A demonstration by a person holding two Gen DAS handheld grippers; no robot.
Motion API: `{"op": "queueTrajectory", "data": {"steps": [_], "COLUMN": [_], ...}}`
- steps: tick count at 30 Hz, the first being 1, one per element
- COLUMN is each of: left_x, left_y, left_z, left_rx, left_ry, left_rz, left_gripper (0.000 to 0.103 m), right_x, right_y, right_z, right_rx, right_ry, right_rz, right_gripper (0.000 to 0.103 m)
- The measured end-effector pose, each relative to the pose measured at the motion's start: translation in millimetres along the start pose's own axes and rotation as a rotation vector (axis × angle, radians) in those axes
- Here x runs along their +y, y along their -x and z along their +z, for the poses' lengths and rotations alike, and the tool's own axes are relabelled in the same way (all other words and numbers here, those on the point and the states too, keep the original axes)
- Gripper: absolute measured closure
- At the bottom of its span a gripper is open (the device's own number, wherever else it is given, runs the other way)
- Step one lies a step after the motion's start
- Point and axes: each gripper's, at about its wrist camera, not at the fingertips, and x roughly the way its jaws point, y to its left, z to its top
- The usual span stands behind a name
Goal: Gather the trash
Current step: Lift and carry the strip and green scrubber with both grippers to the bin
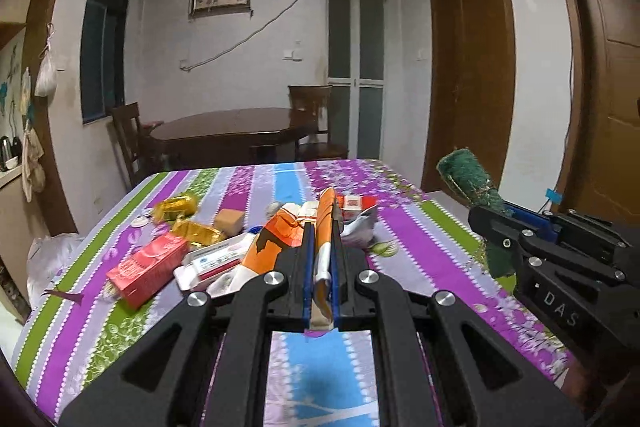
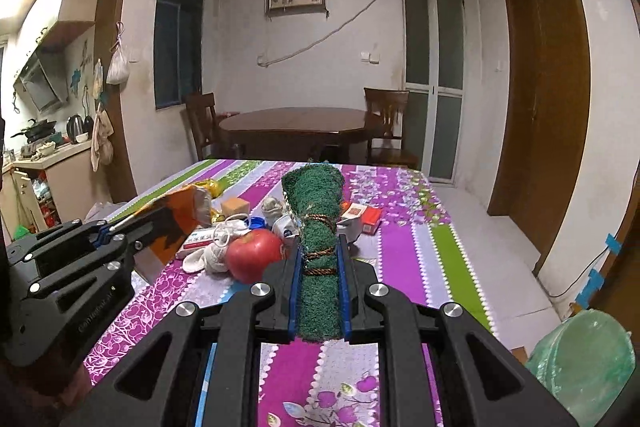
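My left gripper [image 1: 322, 227] is shut on an orange and white wrapper [image 1: 276, 247], held above the striped tablecloth [image 1: 420, 247]. It shows at the left of the right wrist view [image 2: 116, 227], still holding the wrapper [image 2: 176, 219]. My right gripper [image 2: 319, 251] is shut on a rolled green mat tied with brown cord [image 2: 316, 211]. The mat also shows at the right of the left wrist view [image 1: 468, 179]. Trash lies on the table: a red carton [image 1: 144, 269], gold foil wrappers [image 1: 176, 207], a white medicine box [image 1: 212, 263] and a red and white packet [image 1: 354, 205].
A red apple [image 2: 254, 255], crumpled white cloth [image 2: 212, 251] and a tan block [image 2: 235, 206] lie among the trash. A bin lined with a green bag [image 2: 584, 363] stands on the floor at lower right. A wooden table [image 2: 296, 123] with chairs stands behind.
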Motion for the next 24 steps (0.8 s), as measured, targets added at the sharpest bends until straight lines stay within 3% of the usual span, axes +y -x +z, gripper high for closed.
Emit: {"op": "queueTrajectory", "data": {"steps": [10, 24], "left_x": [-46.4, -163.9], "left_y": [-14.3, -27.2], "left_z": [13.6, 30.3], "left_rx": [-0.006, -0.026], "left_ry": [-0.014, -0.105], "left_rz": [-0.122, -0.37], "left_gripper": [0.098, 0.098], "right_x": [-58.6, -208.8], "right_y": [40.6, 120.0], "right_z": [11.5, -6.5], "right_rx": [-0.002, 0.021], "right_ry": [-0.027, -0.14], "right_rz": [-0.134, -0.383], "right_gripper": [0.087, 0.087]}}
